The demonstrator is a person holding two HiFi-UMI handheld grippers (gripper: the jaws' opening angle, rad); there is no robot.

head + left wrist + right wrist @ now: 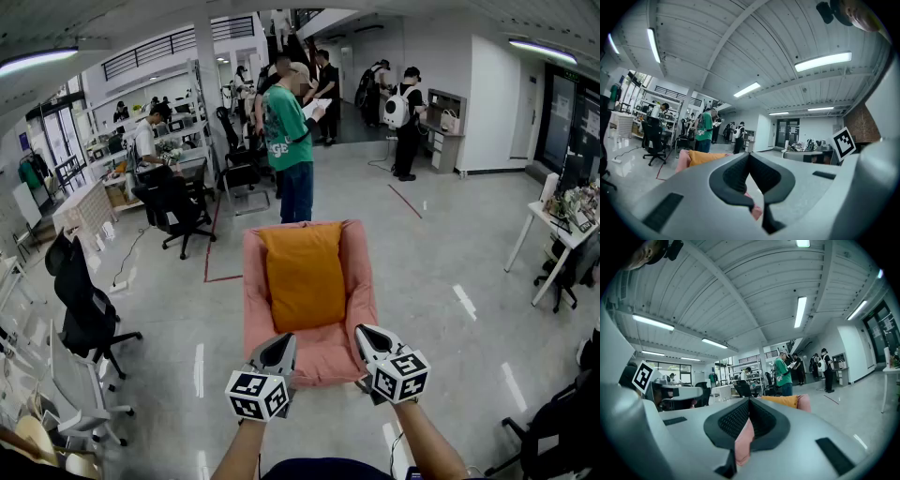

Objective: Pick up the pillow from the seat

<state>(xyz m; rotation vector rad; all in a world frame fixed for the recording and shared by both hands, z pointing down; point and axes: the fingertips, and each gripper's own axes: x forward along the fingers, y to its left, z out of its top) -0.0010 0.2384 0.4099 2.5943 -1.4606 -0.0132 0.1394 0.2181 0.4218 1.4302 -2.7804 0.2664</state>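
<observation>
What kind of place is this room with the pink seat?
Most likely an open-plan office or lab workspace: wheeled office chairs, stocked shelves, a white desk, and several people standing about.

Open floor (441, 272) both sides of seat (323, 364); person (289, 131) stands beyond it; office chair (173, 202) far left.

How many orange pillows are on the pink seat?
1. The orange pillow lies along the middle of the pink seat, between its raised sides. Another could be hidden underneath it.
</observation>
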